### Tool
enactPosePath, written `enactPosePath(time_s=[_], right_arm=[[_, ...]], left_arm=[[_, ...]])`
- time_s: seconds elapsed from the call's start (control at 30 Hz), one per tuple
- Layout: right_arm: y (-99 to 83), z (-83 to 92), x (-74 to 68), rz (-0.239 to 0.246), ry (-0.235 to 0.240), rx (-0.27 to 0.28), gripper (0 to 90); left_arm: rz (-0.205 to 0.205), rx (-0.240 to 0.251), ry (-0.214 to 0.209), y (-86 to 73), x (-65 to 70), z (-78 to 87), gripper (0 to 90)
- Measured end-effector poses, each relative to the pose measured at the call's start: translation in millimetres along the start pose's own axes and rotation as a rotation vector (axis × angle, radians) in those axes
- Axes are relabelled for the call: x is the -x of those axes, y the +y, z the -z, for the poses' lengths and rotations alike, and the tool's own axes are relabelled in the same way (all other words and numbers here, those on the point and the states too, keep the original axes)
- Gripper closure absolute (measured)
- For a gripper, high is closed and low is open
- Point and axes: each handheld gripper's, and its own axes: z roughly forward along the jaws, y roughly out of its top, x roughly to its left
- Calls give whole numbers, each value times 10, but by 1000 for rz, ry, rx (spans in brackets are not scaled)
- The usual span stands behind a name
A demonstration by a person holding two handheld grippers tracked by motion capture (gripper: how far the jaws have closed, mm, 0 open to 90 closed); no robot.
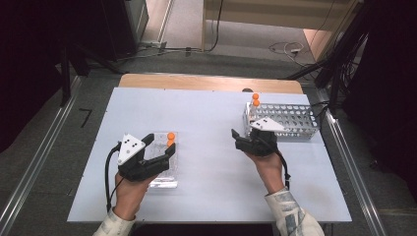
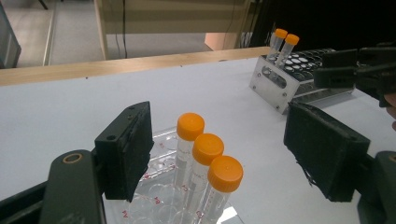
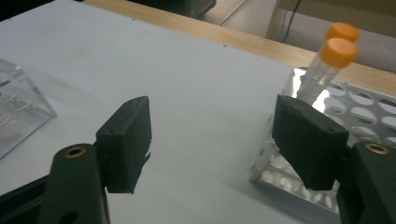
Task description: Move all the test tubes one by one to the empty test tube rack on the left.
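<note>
Nearest, the person's two hands come in from the near edge of the white tabletop, each holding a tool. The left tool sits at the near left, over a clear plastic rack that lies on the tabletop. Its jaws are spread, and in the left gripper view three orange-capped tubes stand upright in the clear rack between those jaws — the pads on either side of the row, not pressing on any cap or tube.

The right tool is held right of centre, a little farther off, with its jaws also spread and nothing between them but bare tabletop. Its right jaw lies just beside the near left corner of a metal rack.

That perforated metal rack stands at the far right, and two more orange-capped tubes stand in its far left corner — one just behind the other, slightly tilted.
</note>
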Motion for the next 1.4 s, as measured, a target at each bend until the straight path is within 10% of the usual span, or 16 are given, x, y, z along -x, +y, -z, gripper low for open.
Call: enactPosePath(time_s=[0.57,1.4], right_arm=[[69,-488,625,-93,-112,-37,523],[116,-738,666,-131,-127,-30,713]], left_arm=[[-5,-5,-6,0,11,-10,236],[-10,-9,-11,-11,22,-21,245]])
